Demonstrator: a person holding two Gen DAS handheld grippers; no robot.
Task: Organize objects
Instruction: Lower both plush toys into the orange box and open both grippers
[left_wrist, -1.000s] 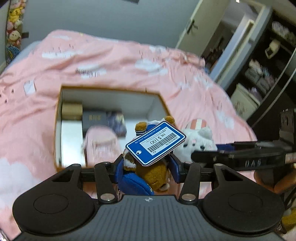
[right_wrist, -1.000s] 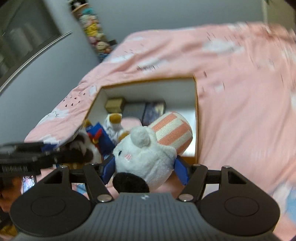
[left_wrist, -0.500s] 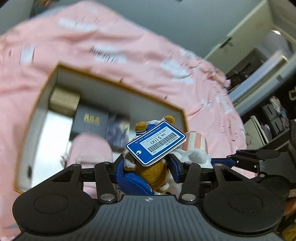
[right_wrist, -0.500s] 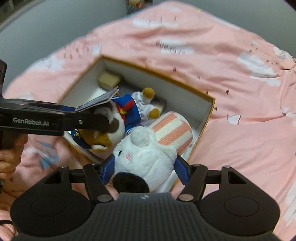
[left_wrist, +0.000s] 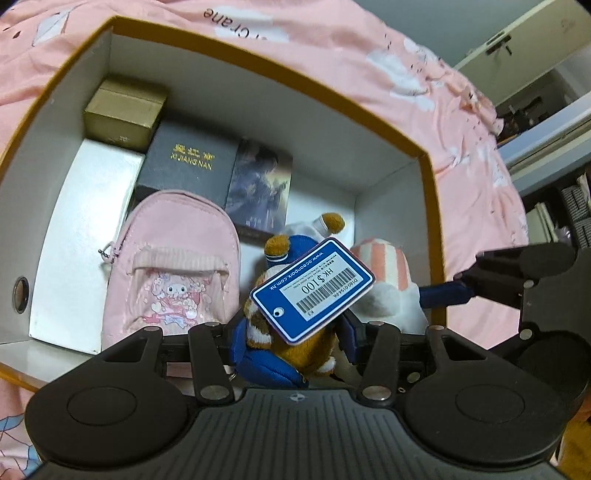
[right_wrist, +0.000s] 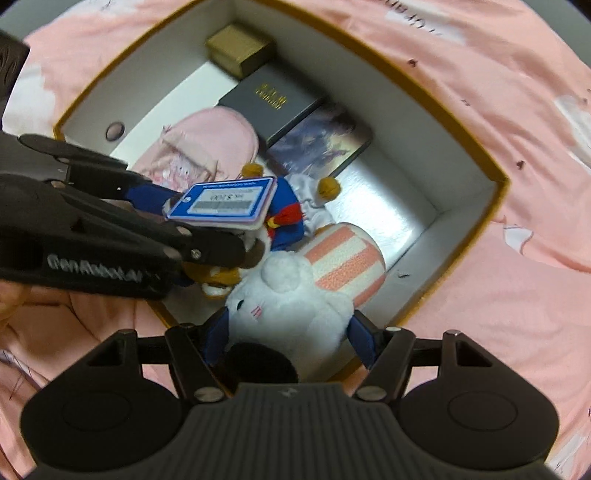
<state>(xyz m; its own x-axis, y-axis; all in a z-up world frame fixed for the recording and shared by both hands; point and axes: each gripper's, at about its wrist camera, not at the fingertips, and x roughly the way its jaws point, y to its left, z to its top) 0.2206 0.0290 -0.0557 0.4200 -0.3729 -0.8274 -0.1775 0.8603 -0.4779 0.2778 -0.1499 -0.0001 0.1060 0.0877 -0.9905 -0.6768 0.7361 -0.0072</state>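
Each gripper pinches a soft toy, left gripper (left_wrist: 291, 332) the brown tagged bear (left_wrist: 295, 325), right gripper (right_wrist: 290, 328) the white striped bunny (right_wrist: 295, 299); lower both gently into the gold-rimmed white box's (right_wrist: 458, 136) bare near-right corner, beside the pink pouch (left_wrist: 173, 266).

I see a fuzzy white plush toy (right_wrist: 295, 295) with a striped knit-looking cap, and a furry brown plush toy (left_wrist: 306, 343) under a glossy card price tag (left_wrist: 312, 290). The box (left_wrist: 258, 99) is matt cardboard; the pouch (left_wrist: 173, 266) and bedsheet (right_wrist: 498, 295) are soft pink cloth.
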